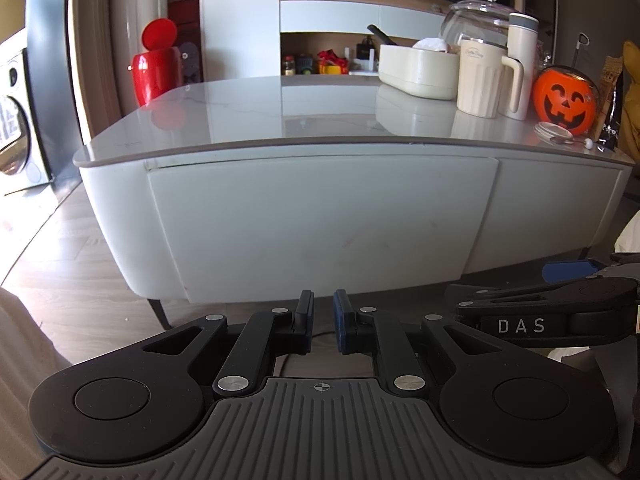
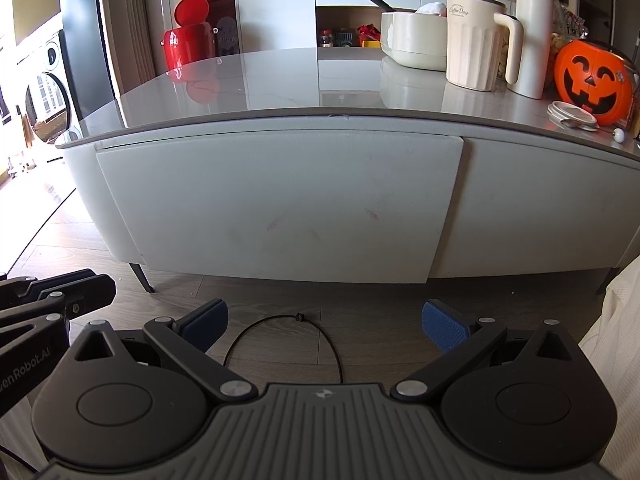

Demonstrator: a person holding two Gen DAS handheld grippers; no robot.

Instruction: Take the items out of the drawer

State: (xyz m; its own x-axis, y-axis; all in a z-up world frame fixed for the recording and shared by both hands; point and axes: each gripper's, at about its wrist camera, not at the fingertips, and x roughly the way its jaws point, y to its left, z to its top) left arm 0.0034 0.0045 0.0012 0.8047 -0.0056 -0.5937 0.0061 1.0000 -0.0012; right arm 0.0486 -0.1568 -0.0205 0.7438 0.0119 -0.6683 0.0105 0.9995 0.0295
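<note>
The white drawer front (image 2: pixel 280 204) is closed, faintly smudged (pinkish marks, perhaps scuffs). Left gripper (image 1: pixel 320 316) is nearly closed and empty; right gripper (image 2: pixel 324 322) gapes wide, empty.

"DAS" on the right tool (image 1: pixel 520 326); "Coffee Diary" on cream jug (image 2: pixel 474 46).

- Left tongs (image 1: pixel 322 312): black linkage arms, silver screws, blue-edged pads, ribbed grey base.
- Right tongs (image 2: pixel 324 322): same build, blue textured pads, white "DAS" lettering.
</note>
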